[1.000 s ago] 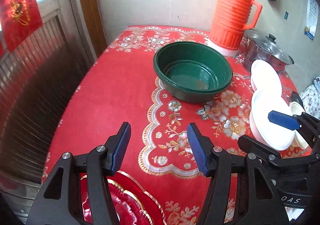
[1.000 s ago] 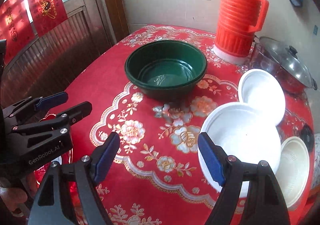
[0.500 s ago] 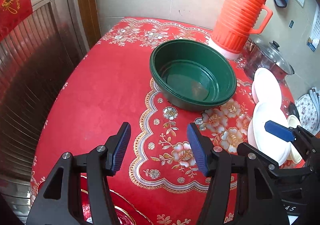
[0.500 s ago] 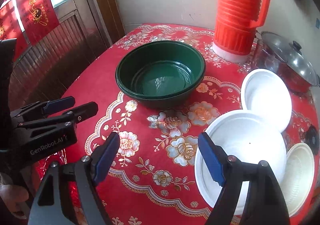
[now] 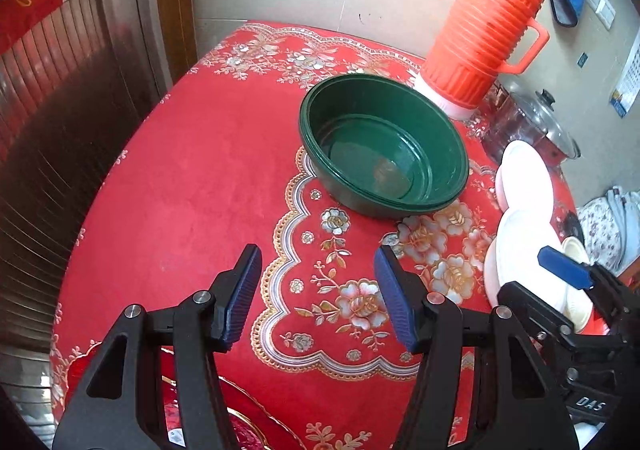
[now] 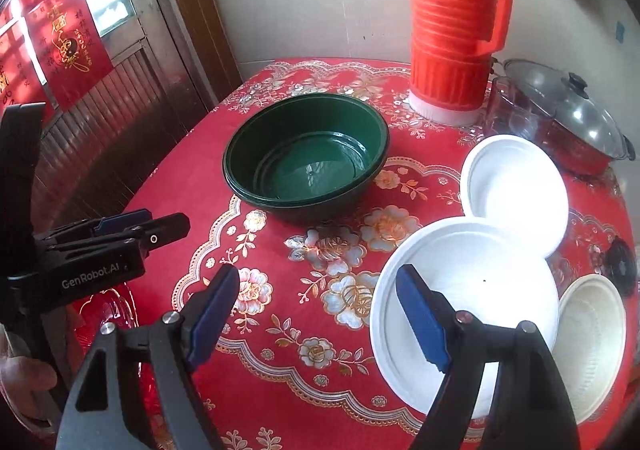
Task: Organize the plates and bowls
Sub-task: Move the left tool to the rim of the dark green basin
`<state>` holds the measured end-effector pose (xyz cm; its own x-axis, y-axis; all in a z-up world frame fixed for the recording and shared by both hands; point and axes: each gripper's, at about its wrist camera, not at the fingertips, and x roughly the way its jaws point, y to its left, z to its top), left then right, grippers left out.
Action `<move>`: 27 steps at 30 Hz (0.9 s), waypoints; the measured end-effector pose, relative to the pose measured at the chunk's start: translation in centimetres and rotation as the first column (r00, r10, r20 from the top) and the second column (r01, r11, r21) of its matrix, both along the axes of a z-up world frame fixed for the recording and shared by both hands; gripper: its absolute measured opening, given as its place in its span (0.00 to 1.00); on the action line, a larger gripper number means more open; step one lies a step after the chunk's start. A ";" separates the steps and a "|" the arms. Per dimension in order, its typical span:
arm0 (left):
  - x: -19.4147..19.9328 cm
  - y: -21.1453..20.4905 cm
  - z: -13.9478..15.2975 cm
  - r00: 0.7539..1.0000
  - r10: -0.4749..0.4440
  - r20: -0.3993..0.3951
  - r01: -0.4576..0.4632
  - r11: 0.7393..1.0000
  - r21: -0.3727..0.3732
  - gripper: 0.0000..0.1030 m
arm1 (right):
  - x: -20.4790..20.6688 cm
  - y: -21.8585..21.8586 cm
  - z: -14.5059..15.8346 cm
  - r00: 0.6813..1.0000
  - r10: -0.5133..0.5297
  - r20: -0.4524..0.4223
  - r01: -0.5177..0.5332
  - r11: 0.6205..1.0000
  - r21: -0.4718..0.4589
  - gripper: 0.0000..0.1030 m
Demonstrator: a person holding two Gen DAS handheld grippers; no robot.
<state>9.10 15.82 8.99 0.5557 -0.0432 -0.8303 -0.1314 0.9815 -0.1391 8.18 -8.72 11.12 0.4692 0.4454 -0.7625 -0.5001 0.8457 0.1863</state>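
Both grippers, left (image 5: 316, 294) and right (image 6: 318, 310), gape wide, empty, near the basin (image 6: 306, 158); pickup seems next, probably the plate (image 6: 480, 274) beside it.

Black tongs (image 5: 316, 290) with blue ribbed pads (image 5: 394, 306), silver screws, "GenRobot.AI" lettering.

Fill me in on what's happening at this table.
A person holds a gripper in each hand above a red tablecloth. Both the left gripper and the right gripper are open and empty. The large white plate, small white plate and green basin sit untouched.
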 end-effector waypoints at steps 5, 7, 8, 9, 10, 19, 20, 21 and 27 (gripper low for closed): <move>-0.1 -0.1 0.1 1.000 0.004 0.014 -0.004 1.000 0.006 0.57 | -0.1 0.0 0.4 1.000 -0.001 0.008 0.001 1.000 -0.002 0.78; 0.1 -0.1 0.2 1.000 0.003 0.020 -0.003 1.000 0.006 0.57 | 0.0 0.0 0.5 1.000 -0.005 0.011 0.005 1.000 0.005 0.79; 0.4 -0.3 0.3 1.000 -0.001 0.019 0.001 1.000 0.013 0.58 | 0.3 0.0 0.5 1.000 -0.012 0.011 0.012 1.000 0.009 0.79; 0.8 -0.3 0.2 1.000 -0.007 0.014 0.007 1.000 0.011 0.59 | 0.5 0.0 0.5 1.000 -0.019 0.008 0.019 1.000 0.007 0.79; 1.4 -0.2 0.1 1.000 -0.011 0.000 0.011 1.000 0.007 0.66 | 1.0 0.0 0.4 1.000 -0.024 0.003 0.024 1.000 0.002 0.80; 6.5 1.5 0.0 0.998 0.055 -0.039 -0.055 0.998 0.001 0.70 | 6.5 0.3 -0.4 0.996 -0.060 -0.067 0.062 0.998 0.022 0.80; 7.2 1.6 -0.2 0.997 0.055 -0.049 -0.055 0.998 0.001 0.70 | 7.1 0.5 -0.6 0.995 -0.062 -0.071 0.064 0.998 0.015 0.80; 7.7 1.6 -0.3 0.997 0.057 -0.054 -0.057 0.998 -0.001 0.70 | 7.5 0.6 -0.7 0.995 -0.061 -0.074 0.062 0.998 0.012 0.80; 10.4 1.9 -1.7 0.993 0.065 -0.101 -0.066 0.998 -0.007 0.70 | 10.5 0.4 -2.0 0.987 -0.091 -0.133 0.097 0.995 0.039 0.80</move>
